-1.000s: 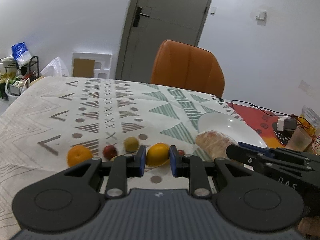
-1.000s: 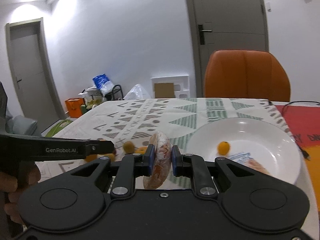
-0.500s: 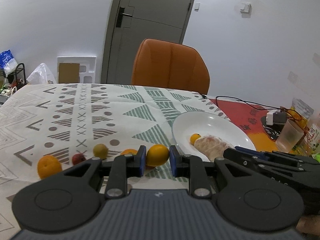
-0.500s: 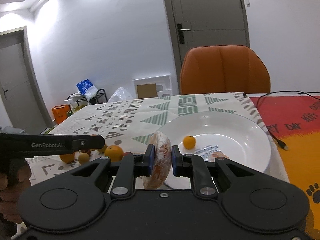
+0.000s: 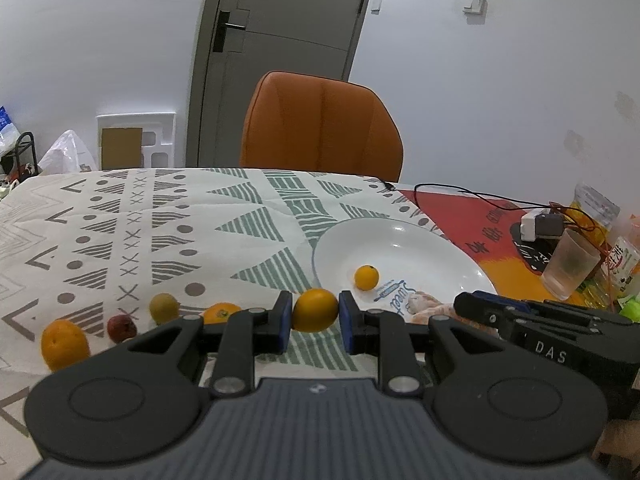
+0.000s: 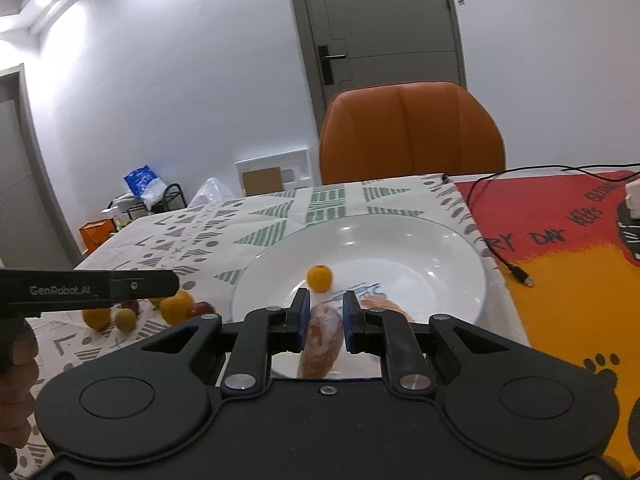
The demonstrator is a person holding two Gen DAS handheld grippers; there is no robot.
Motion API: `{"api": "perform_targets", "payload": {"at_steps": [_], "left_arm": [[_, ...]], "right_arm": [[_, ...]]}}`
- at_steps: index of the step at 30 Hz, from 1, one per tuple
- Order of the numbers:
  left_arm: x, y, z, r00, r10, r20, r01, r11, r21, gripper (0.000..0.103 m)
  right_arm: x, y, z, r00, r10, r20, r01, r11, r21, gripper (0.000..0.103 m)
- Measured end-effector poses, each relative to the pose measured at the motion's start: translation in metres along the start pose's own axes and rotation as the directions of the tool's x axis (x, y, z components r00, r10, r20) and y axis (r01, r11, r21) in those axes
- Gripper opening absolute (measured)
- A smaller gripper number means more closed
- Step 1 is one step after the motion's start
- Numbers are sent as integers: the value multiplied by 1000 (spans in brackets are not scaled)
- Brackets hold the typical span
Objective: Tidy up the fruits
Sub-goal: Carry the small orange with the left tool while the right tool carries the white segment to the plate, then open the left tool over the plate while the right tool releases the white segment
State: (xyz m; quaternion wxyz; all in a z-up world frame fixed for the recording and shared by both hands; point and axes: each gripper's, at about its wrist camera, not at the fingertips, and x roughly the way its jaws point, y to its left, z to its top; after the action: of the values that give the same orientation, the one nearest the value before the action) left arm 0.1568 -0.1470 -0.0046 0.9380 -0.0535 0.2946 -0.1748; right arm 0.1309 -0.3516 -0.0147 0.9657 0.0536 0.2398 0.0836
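Observation:
My left gripper [image 5: 315, 314] is shut on an orange [image 5: 315, 309] and holds it above the cloth, just left of the white plate [image 5: 420, 240]. My right gripper [image 6: 323, 322] is shut on a plastic-wrapped reddish fruit [image 6: 322, 338] over the near part of the plate [image 6: 400, 240]. A small orange [image 5: 366, 277] lies in the plate; it also shows in the right wrist view [image 6: 320, 278]. Another wrapped item [image 6: 380, 304] lies in the plate beside the right gripper. Loose fruits sit on the cloth at left: an orange [image 5: 64, 344], a red fruit [image 5: 121, 328], a greenish fruit [image 5: 164, 307] and another orange [image 5: 221, 312].
The table has a patterned cloth [image 5: 160, 220] and a red-orange mat [image 5: 472, 220] with a cable, a charger [image 5: 540, 226] and a plastic cup [image 5: 570, 264] at the right. An orange chair [image 5: 320, 128] stands behind the table.
Both grippers moved right toward the plate with their fruits held. The right gripper came lower and farther over the plate; the left gripper's orange is now near the plate's left rim.

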Motion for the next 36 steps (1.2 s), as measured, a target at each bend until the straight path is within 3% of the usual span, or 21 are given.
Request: {"api": "perform_targets", "payload": {"at_steps": [1, 2, 14, 17, 26, 28, 30, 36], "left_arm": [[0, -1, 0, 1000, 0, 0, 0, 1000, 2, 23], [1, -2, 1, 1000, -1, 0, 1, 1000, 4, 23], [10, -18, 4, 1000, -31, -6, 31, 999, 30, 23], [14, -25, 6, 999, -45, -8, 45, 998, 40, 23], [23, -42, 13, 997, -74, -6, 74, 995, 68, 23], [23, -44, 15, 997, -75, -5, 75, 995, 71, 24], [21, -43, 16, 998, -60, 4, 60, 996, 72, 27], [14, -27, 15, 1000, -15, 0, 15, 998, 53, 31]], "right_arm": [[0, -3, 1, 1000, -2, 4, 2, 1000, 2, 0], [-1, -5, 2, 1000, -2, 6, 2, 1000, 6, 0], [-4, -20, 0, 1000, -28, 2, 28, 999, 38, 0], [-8, -22, -2, 999, -35, 0, 35, 998, 47, 5], [-14, -22, -6, 999, -31, -7, 31, 998, 59, 6], [-15, -22, -6, 1000, -26, -8, 27, 998, 61, 10], [-14, -21, -6, 1000, -22, -9, 22, 998, 64, 20], [-10, -14, -7, 1000, -3, -18, 4, 998, 69, 31]]}}
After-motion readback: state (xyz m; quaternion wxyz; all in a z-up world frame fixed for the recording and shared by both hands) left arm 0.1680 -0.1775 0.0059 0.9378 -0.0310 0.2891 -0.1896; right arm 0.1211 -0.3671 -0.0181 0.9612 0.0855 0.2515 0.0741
